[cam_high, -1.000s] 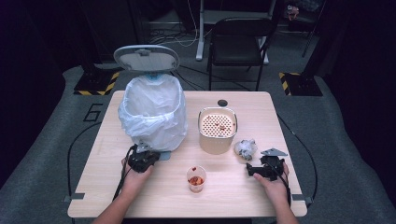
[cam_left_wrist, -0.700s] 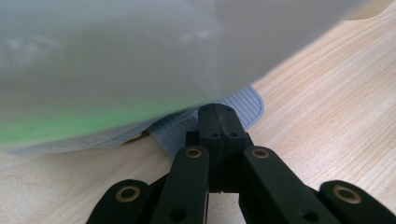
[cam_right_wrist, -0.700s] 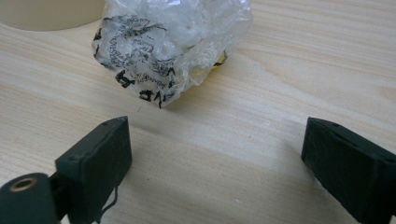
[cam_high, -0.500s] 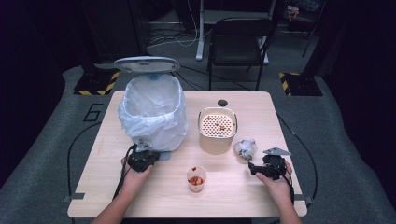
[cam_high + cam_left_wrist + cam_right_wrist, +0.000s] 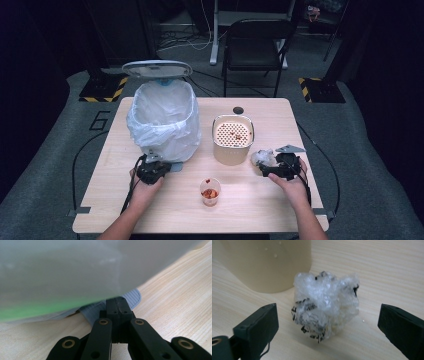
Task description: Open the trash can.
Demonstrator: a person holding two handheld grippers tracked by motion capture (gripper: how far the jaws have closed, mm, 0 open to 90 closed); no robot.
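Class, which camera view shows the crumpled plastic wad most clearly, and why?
The right gripper view: the crumpled plastic wad sits close, between the open right gripper jaws, black markings visible. The high view shows it small beside the beige container.

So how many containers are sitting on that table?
3: a bag-lined bin at the left, with its lid open; a beige pot with a perforated insert mid-table; and a small clear cup near the front edge. I see none hidden.

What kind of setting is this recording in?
Probably a lab or studio set up for recording: a lone wooden table on grey carpet, hazard-striped floor plates, loose cables, dark surroundings and a folding chair behind.
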